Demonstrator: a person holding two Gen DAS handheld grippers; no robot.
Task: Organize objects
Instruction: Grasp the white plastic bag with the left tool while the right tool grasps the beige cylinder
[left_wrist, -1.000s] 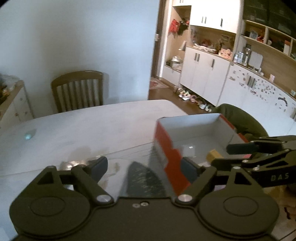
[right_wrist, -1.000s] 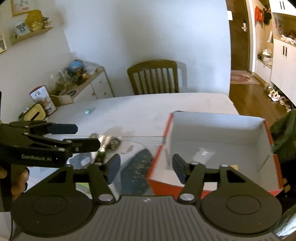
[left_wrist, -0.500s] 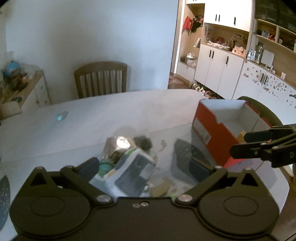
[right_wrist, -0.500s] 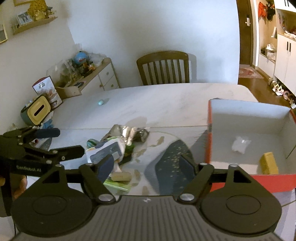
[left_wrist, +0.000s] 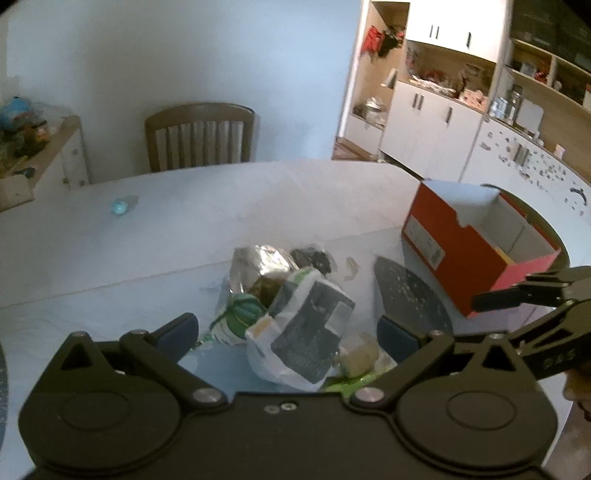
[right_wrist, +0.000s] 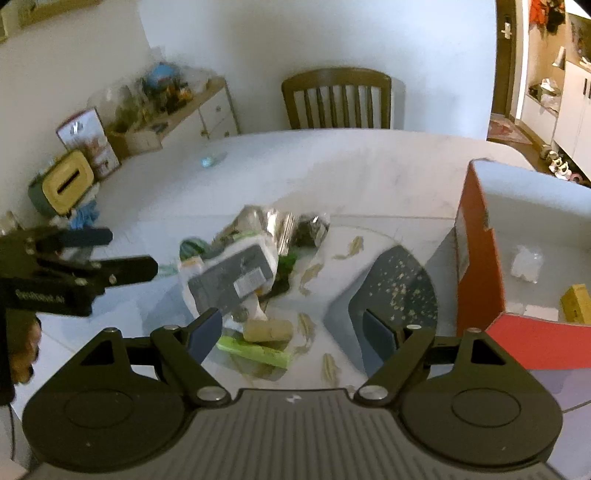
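A heap of packets lies in the middle of the white table (left_wrist: 295, 192). On top is a white pouch with a dark grey label (left_wrist: 310, 332) (right_wrist: 232, 277), behind it a silver foil bag (left_wrist: 258, 266) (right_wrist: 266, 221). A beige block (right_wrist: 269, 329) and a green strip (right_wrist: 255, 350) lie nearest. To the right stands an open red box (left_wrist: 461, 266) (right_wrist: 476, 258) that holds a yellow block (right_wrist: 574, 302) and a clear wrapper (right_wrist: 524, 264). My left gripper (left_wrist: 288, 326) (right_wrist: 118, 251) hangs open over the pouch. My right gripper (right_wrist: 291, 323) (left_wrist: 517, 314) hangs open above the beige block. Neither holds anything.
A dark speckled mat (left_wrist: 410, 295) (right_wrist: 391, 284) lies between the heap and the box. A small blue object (left_wrist: 120, 206) sits far left on the table. A wooden chair (left_wrist: 199, 136) stands behind. A yellow tissue box (right_wrist: 66, 182) and a cluttered sideboard are at the left.
Both grippers swung left and down from the red box to over the heap of packets. Their jaws stand wider than before.
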